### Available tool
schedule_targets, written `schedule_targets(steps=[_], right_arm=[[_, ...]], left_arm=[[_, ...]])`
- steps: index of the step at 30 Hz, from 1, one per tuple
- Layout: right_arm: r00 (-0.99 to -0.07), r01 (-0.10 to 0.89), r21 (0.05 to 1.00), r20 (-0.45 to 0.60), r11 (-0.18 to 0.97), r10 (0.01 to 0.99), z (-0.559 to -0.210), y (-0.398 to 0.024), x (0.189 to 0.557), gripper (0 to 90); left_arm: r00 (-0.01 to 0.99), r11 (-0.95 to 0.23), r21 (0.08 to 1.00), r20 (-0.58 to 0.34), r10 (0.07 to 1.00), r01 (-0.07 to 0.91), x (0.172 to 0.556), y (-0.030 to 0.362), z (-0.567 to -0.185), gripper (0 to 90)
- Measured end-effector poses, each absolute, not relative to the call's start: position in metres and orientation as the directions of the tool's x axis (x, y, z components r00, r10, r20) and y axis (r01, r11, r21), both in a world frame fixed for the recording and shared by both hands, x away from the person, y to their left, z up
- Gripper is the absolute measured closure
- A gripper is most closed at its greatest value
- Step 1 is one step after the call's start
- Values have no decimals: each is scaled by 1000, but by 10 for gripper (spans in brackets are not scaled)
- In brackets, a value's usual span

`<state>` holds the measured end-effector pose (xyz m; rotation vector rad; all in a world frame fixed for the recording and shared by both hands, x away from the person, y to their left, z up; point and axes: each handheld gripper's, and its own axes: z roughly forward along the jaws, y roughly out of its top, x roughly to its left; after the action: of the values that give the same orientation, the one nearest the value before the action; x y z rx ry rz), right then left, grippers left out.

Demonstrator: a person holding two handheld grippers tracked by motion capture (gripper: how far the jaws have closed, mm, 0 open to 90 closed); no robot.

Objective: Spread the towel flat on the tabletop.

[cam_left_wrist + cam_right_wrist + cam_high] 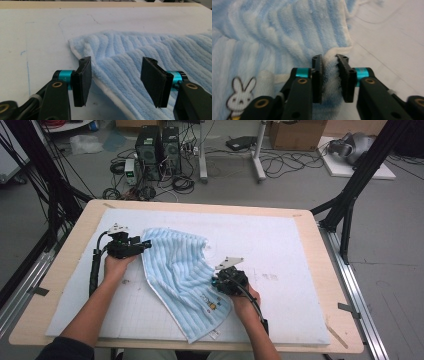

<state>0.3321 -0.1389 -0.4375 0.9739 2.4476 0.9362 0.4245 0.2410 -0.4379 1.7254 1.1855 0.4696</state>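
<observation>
Blue towel (180, 270) lies diagonal on tabletop (280, 250), long axis upper-left to lower-right; left gripper (116, 75) fingers spread, right gripper (331, 75) fingers pinching its edge

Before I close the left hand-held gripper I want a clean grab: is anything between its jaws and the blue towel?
Nothing visible. The left hand-held gripper stands open with the blue striped towel already lying between its jaws, near the towel's white-hemmed edge. The right hand-held gripper is pinching the towel's opposite edge, well away from it.
</observation>
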Motion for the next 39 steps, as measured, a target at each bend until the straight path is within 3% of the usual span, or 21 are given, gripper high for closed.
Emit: schedule_targets(steps=[12,15,17,22,26,33,34,36,38,39], right_arm=[[-577,571,652,-113,499,809,-435,-217,318,719],[-540,589,653,-119,475,833,-433,-231,313,656],[-484,588,693,-113,418,868,-428,-240,312,544],[-489,522,781,-54,342,871,-419,-240,311,439],[-488,499,823,9,270,873,-415,-238,317,427],[-578,543,744,-6,391,816,-436,-208,335,466],[-601,556,720,3,415,799,-442,-204,339,534],[-608,568,709,17,419,794,-444,-203,339,555],[-616,577,714,61,397,785,-444,-206,339,706],[-629,586,710,94,391,772,-443,-207,338,789]], left_arm=[[480,-85,855,-202,854,511,413,237,-445,422],[501,-110,849,-196,843,516,410,230,-444,400],[516,-120,847,-198,833,518,408,227,-442,387],[574,-118,872,-205,793,475,392,215,-435,389],[628,-144,870,-216,747,471,381,201,-435,382],[670,-246,809,-228,707,535,376,174,-447,325],[674,-259,805,-221,705,535,375,172,-448,329],[685,-308,790,-185,704,530,374,166,-452,329],[686,-347,790,-126,716,506,372,163,-450,354],[684,-371,787,-88,724,494,371,164,-449,421]])
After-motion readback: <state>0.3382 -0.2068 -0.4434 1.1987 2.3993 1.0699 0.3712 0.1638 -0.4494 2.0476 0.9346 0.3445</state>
